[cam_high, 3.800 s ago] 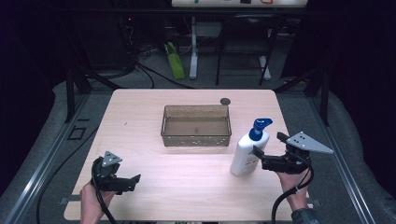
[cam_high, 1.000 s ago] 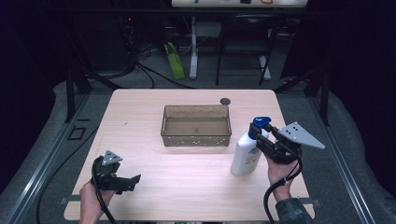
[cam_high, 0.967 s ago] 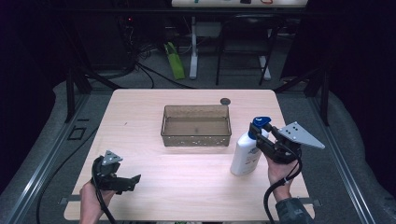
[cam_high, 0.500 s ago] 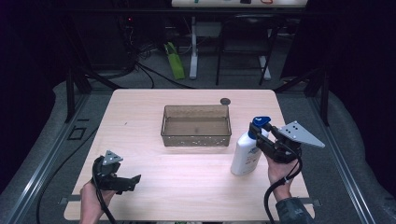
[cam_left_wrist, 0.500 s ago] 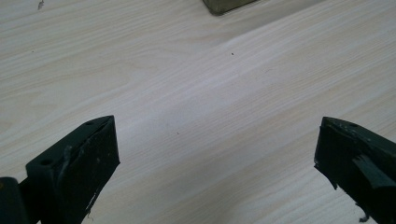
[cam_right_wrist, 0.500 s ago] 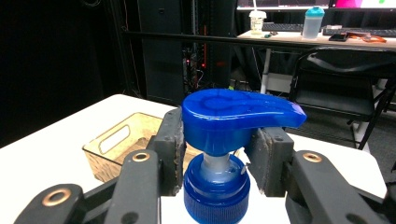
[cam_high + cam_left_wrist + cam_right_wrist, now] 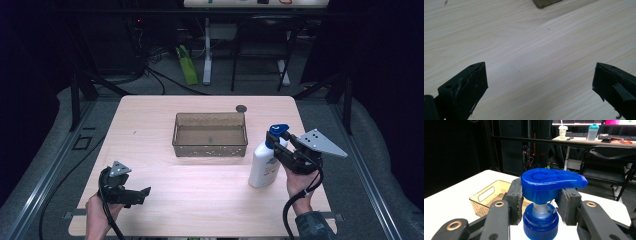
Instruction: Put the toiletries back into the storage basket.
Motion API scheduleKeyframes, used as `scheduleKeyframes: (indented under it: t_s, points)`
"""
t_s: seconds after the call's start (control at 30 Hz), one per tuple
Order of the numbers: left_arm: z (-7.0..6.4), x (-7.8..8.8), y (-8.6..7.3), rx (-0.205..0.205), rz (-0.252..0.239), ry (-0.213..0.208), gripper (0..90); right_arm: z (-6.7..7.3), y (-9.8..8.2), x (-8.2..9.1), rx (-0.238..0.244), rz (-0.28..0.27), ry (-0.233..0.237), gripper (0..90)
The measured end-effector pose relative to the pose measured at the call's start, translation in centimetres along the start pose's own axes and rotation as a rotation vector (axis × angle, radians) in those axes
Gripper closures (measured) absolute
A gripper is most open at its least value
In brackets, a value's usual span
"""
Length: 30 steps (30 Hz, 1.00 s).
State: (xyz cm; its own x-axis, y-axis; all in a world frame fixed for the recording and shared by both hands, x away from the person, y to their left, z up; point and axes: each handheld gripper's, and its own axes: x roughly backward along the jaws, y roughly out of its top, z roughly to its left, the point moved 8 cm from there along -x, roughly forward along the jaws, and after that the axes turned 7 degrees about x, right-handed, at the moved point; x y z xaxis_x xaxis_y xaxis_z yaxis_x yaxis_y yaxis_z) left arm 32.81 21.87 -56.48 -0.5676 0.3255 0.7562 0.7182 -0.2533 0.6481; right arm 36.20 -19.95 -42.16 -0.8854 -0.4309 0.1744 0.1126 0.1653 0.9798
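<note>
- A dark room of black racks, cables and a far desk surrounds a pale wood-grain table on a grey floor.
- Largest on it is the brown see-through bin, standing off to the left of the right gripper and a little farther from the person, well apart from the left gripper.
- The white pump bottle stands upright on the table just left of the right gripper, and the jaws are clamped on the neck under its blue pump head.
- The left gripper rests low at the near left corner, its jaws wide apart over bare wood.
- A small dark disc lies beyond the bin.
- Risk, as I judge it: the grip sits high on a narrow neck, so a lift could let the heavy body swing or the neck slip between the pads; squeezing the head could also pump soap out.
</note>
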Motion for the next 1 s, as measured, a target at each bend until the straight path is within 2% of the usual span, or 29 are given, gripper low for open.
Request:
scheduleKeyframes:
  t_s: [0.47,1.0]
  points:
    - [0.0,0.0,0.0,0.009,-0.004,-0.001,0.0,0.2,1.5,0.1,0.003,-0.023,0.006,58.9]
    - [0.1,0.0,0.0,0.000,0.001,-0.002,0.0,0.2,3.5,-0.1,0.015,-0.047,0.009,58.9]
